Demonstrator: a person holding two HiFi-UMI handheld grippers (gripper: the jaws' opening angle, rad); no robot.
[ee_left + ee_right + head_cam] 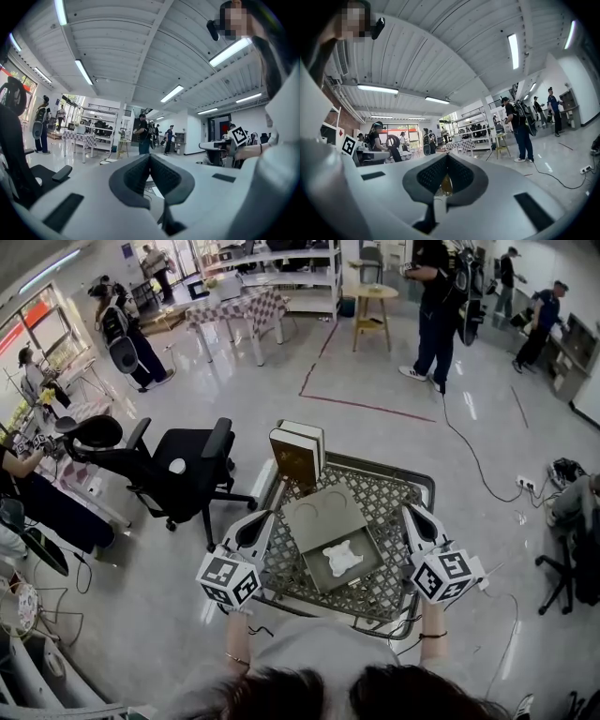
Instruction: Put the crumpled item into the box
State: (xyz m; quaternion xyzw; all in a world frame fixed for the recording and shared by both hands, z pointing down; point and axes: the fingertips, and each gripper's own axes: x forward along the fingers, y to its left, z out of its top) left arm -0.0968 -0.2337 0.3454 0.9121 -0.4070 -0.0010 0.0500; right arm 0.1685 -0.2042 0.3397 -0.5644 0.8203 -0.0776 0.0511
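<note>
A white crumpled item [342, 559] lies inside the open grey box [319, 515] on the metal mesh table [384, 493] in the head view. My left gripper [266, 516] hovers at the box's left side, jaws shut with nothing between them. My right gripper [407, 508] is held at the box's right side, also shut and empty. Both gripper views point up and out over the room. There, the left gripper [150, 156] and the right gripper [447, 155] show their jaw tips touching. Neither gripper view shows the crumpled item.
A brown and white book-like case [298, 452] stands upright at the table's far edge. A black office chair [178, 470] is left of the table. Cables [473, 460] run over the floor at right. Several people stand around the room, far off.
</note>
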